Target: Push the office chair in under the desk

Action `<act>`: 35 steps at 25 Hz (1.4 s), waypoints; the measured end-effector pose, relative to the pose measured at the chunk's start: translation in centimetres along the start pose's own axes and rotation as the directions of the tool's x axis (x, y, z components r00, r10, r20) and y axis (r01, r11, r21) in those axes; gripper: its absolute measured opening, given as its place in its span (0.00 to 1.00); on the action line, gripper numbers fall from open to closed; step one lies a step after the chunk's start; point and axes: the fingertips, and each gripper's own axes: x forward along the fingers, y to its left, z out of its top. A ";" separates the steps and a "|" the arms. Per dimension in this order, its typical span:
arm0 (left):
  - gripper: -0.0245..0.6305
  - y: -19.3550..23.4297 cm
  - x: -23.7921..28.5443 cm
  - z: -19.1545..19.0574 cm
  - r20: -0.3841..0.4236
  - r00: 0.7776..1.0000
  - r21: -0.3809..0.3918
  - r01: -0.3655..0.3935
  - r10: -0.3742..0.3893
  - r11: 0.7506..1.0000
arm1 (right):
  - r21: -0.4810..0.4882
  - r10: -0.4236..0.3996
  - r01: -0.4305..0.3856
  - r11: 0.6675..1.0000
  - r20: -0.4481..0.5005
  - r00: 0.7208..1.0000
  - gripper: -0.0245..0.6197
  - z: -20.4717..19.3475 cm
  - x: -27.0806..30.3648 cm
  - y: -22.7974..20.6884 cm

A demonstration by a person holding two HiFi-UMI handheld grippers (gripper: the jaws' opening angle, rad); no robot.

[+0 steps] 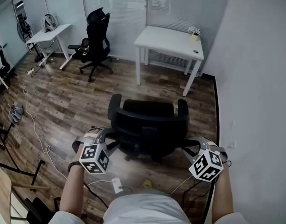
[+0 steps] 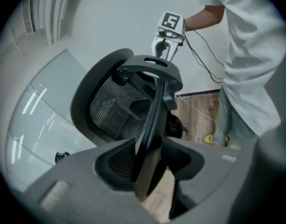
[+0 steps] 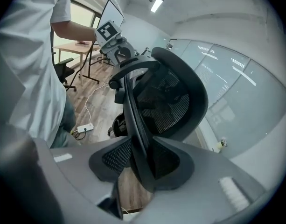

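Note:
The black mesh office chair (image 1: 147,125) stands on the wood floor with its back toward me, a stretch short of the white desk (image 1: 168,41) by the far wall. My left gripper (image 1: 108,136) is at the backrest's left edge and my right gripper (image 1: 189,143) at its right edge. In the left gripper view the chair's rear frame bar (image 2: 152,120) runs between the jaws of the left gripper (image 2: 149,171), with gaps on both sides. In the right gripper view the right gripper (image 3: 143,171) straddles the backrest's edge (image 3: 133,120) the same way, and mesh shows either side.
A second black chair (image 1: 96,41) and another white desk (image 1: 47,34) stand at the far left. A white cable (image 1: 38,129) and a power strip (image 1: 117,185) lie on the floor near my feet. The wall (image 1: 254,78) runs close along the right.

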 end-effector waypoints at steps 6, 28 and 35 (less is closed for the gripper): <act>0.30 -0.6 1.2 -0.2 -0.073 0.996 0.065 0.059 -0.054 0.996 | -0.059 0.016 -0.018 0.998 -0.027 1.000 0.27 -0.4 1.2 0.4; 0.31 3.6 5.9 0.6 -0.095 0.995 0.120 0.011 0.001 0.993 | -0.112 -0.075 0.067 0.991 -0.072 0.995 0.33 -2.5 4.5 -4.7; 0.31 6.6 8.6 1.3 -0.090 0.996 0.137 0.008 0.005 0.991 | -0.104 -0.072 0.063 0.993 -0.092 0.993 0.33 -3.5 5.9 -7.8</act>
